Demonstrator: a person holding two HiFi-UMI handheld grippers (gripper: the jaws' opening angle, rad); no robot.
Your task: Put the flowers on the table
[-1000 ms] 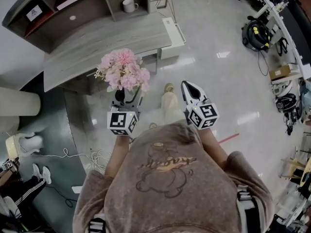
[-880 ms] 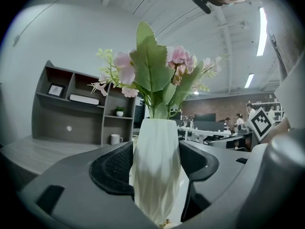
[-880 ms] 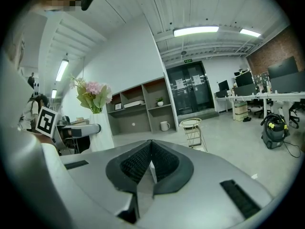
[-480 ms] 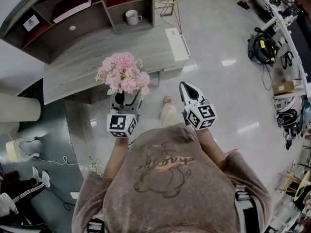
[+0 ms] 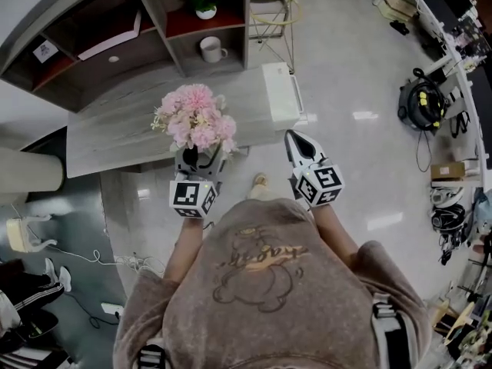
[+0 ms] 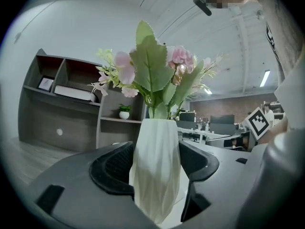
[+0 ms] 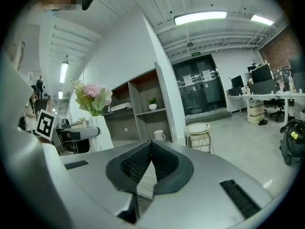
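No text can be read. The script on the shirt [image 5: 261, 264], lower middle, is blurred; the green sign [image 7: 196, 54] above the doors [image 7: 200, 87] is too small.

flowers [image 6: 180, 56] partly hidden behind leaves [image 6: 151, 63], framed card [image 6: 45, 83] unreadable

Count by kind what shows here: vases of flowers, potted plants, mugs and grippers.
vase of flowers: 1, clamped in the left gripper
potted plant: 1
mug: 1
grippers: 2, the left gripper and the right gripper, which is shut and empty
Total: 5
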